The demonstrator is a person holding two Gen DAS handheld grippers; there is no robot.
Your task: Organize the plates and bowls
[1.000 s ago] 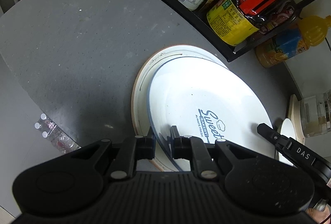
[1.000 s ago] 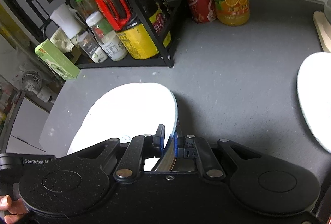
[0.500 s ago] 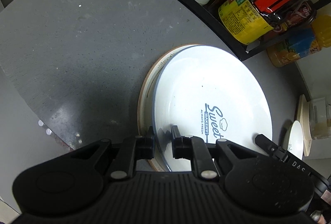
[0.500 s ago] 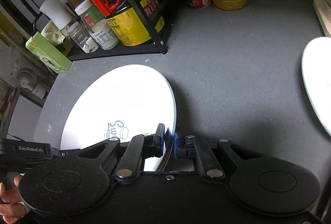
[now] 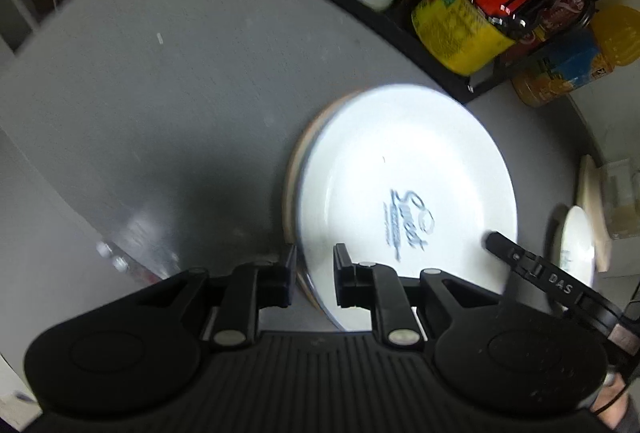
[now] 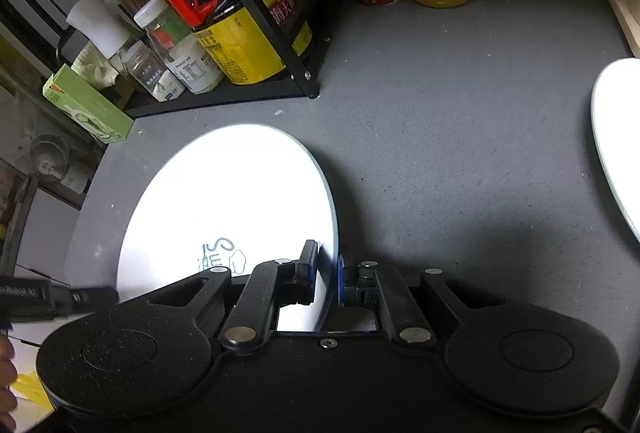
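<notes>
On the grey desk (image 6: 440, 121), at 5 o'clock from the black rack (image 6: 264, 45), a white plate (image 5: 404, 193) rests atop another. Left tongs (image 5: 315, 275), just widening, straddle its rim loosely; right tongs (image 6: 328, 273) clamp the opposite rim.

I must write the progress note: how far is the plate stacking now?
Done: the white Sweet plate looks laid on the tan-rimmed plate. In hand: the right gripper grips its rim; the left gripper has just been opening its jaws around it. Left: another white plate sits apart.
</notes>
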